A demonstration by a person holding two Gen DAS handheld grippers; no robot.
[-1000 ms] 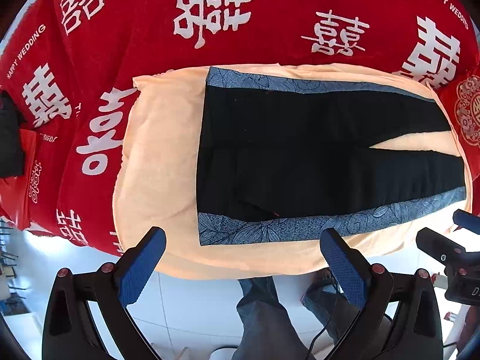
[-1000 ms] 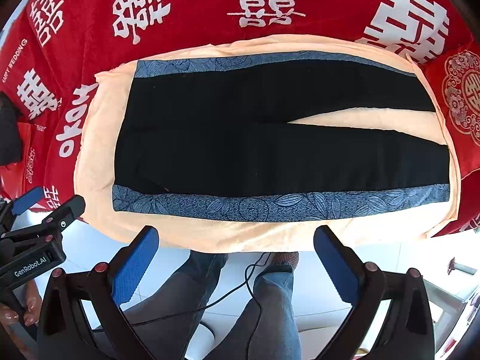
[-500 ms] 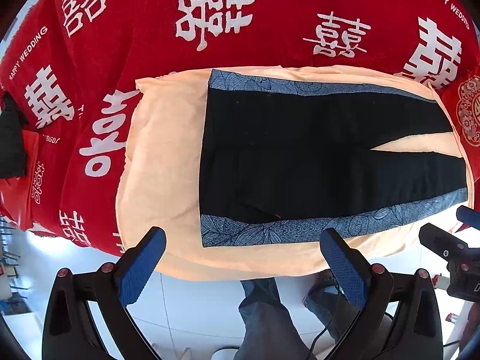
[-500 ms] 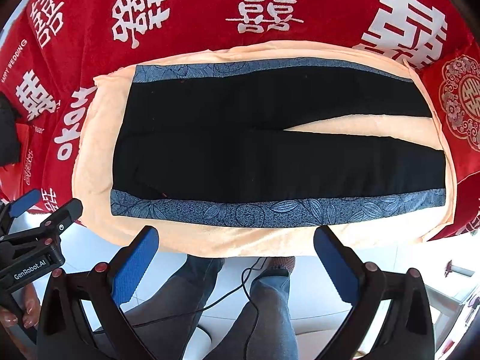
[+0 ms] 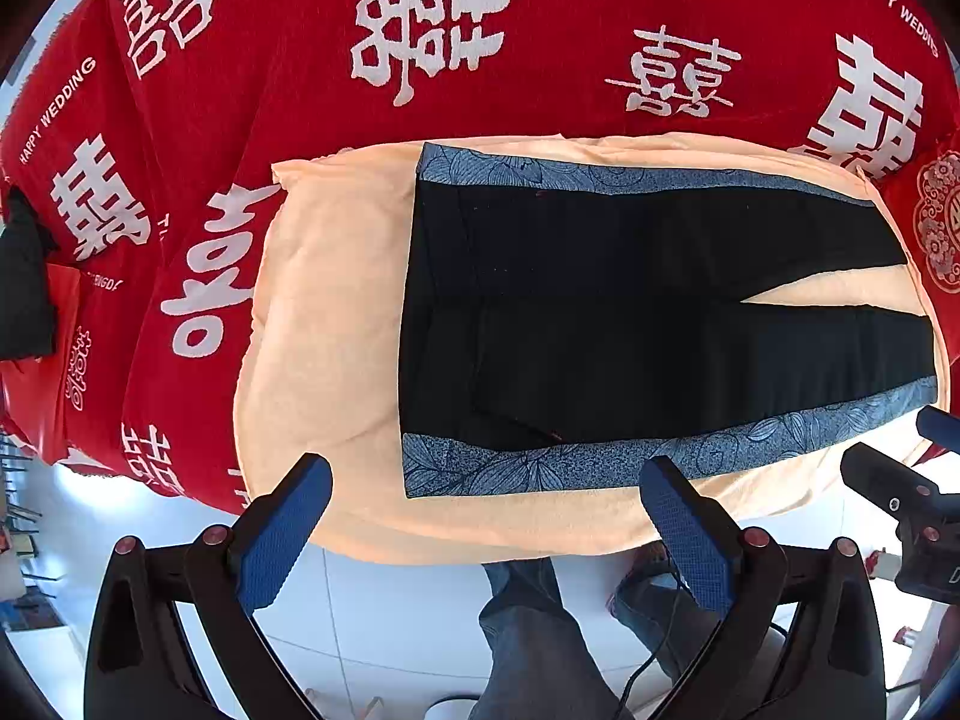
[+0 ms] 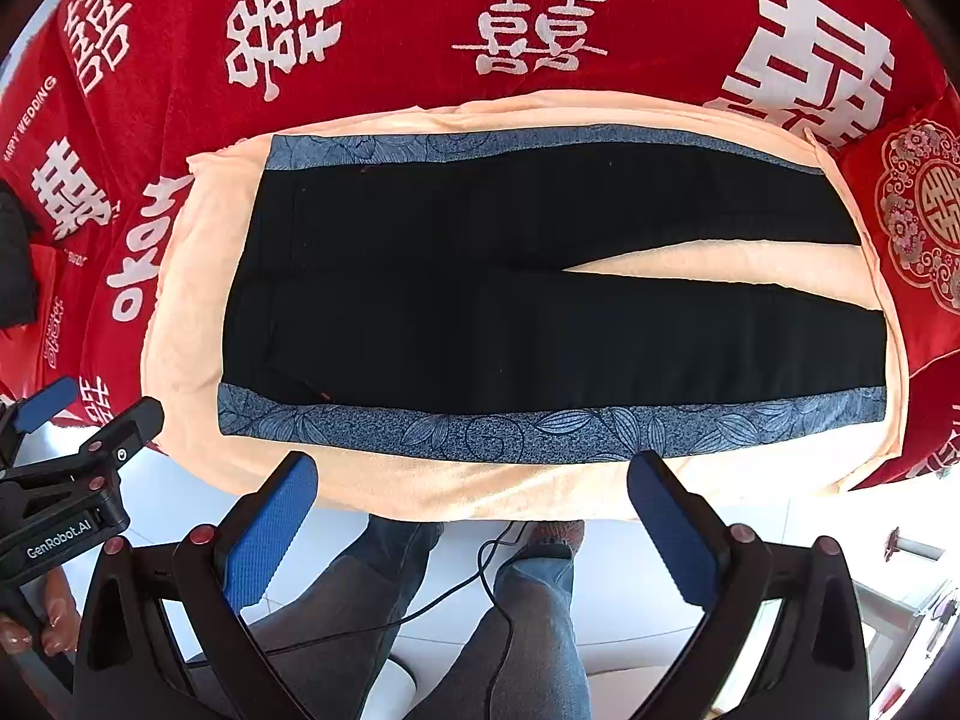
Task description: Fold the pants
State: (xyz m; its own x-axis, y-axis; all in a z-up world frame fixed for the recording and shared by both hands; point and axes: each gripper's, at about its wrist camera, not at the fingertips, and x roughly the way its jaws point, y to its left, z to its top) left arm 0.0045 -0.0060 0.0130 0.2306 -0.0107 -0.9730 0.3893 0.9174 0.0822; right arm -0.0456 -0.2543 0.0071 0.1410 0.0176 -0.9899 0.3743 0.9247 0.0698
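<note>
Black two-finger grippers, blue ribbed pads, red screws, white "GenRobot.AI" lettering; blue jeans

The pants lie flat on a towel, which lies on a blanket.

Both views eased slightly closer to pants, right gripper shifted a little lower at left view's right edge, pants unmoved otherwise
</note>
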